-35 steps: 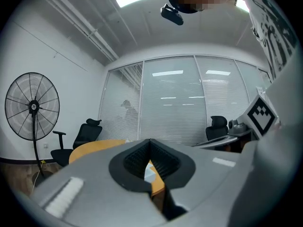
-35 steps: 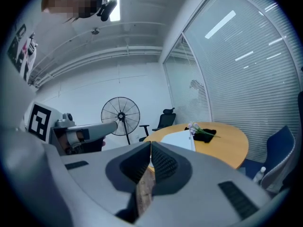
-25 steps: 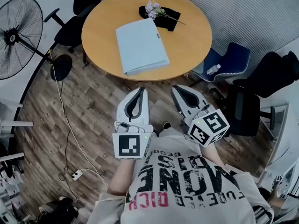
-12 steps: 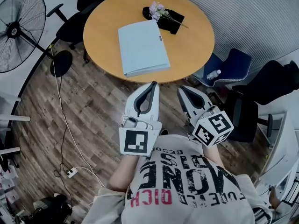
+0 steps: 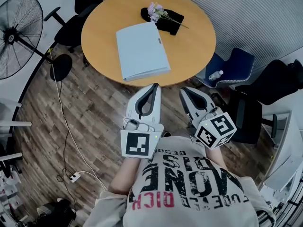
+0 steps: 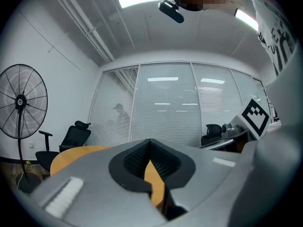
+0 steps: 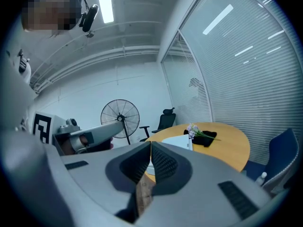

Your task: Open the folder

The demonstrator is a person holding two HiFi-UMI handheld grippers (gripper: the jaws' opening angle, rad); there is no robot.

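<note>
1. A standing fan stood at the ten o'clock edge of the head view. A cable ran from near its base over the wooden floor to a power strip at eight o'clock.
2. A round wooden table filled the twelve o'clock area. The pale blue folder lay closed and flat on it, a little left of centre, untouched by either gripper. Just off the folder's one o'clock corner, a sprig of flowers lay on a black cloth.
3. The left gripper hung just off the table's six o'clock rim, pointing toward twelve. Its fingers were pressed together with nothing between them.
4. The right gripper sat just beside it, on its three o'clock side, pointing toward eleven. Its fingers also met at the tips and held nothing.
5. A blue chair stood at the table's four o'clock side, with a small bottle at its near edge.
</note>
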